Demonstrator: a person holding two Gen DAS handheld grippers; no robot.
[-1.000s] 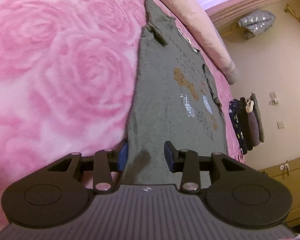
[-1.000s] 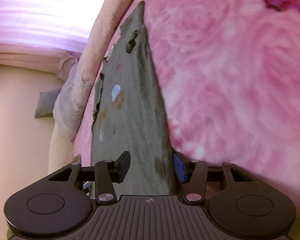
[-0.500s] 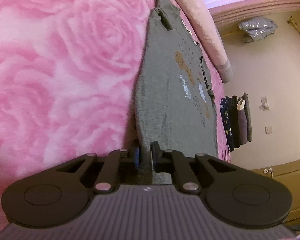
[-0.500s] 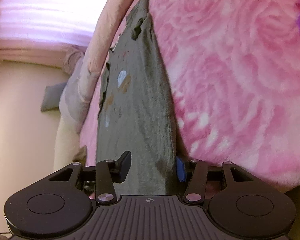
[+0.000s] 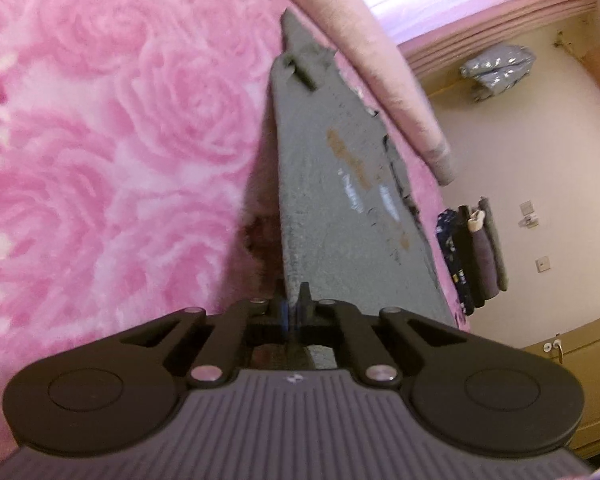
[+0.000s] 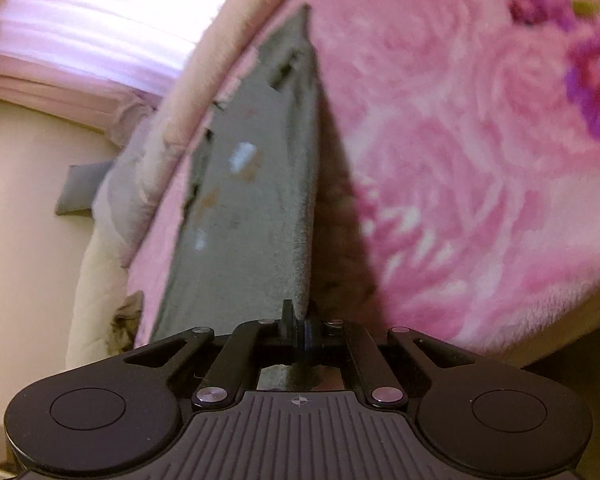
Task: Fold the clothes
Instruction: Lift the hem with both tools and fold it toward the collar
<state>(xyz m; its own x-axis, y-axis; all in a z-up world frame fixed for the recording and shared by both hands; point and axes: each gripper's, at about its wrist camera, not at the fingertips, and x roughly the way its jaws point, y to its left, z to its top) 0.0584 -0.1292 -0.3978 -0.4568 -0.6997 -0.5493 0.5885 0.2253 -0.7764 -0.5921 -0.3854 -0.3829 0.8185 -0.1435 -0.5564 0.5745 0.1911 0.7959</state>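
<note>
Jaws of the left gripper (image 5: 291, 307) clenched on the near edge of the grey T-shirt (image 5: 340, 200), cloth pinched between the pads. Jaws of the right gripper (image 6: 300, 322) likewise clamped on the same garment's (image 6: 244, 216) near edge, at its right-hand side, a strip of fabric running back between the fingers toward the camera.

Gripped edge raised off the pink rose-patterned blanket (image 5: 120, 140); dark shadow under the lifted cloth in both wrist views. Rest of the shirt stretched away from the jaws across the bed, narrowing toward the far end, printed side up: orange-brown and white marks in the left view, a white patch and tan blotches in the right. Small folded flap near the far tip. Far end lying on the blanket, close beside a long pale pink bolster (image 5: 380, 60) along the bed's edge.

Beyond the bed, left view: cream wall, hanging dark clothes (image 5: 472, 256), a silver crumpled item (image 5: 496, 68) high up, wall switches (image 5: 528, 216), a wooden cabinet (image 5: 572, 360) lower right. Right view: bright pleated curtain (image 6: 100, 20) upper left, a grey cushion (image 6: 80, 192) on the floor side, purple flowers (image 6: 592, 80) in the blanket at the far right. Both pictures somewhat blurred.
</note>
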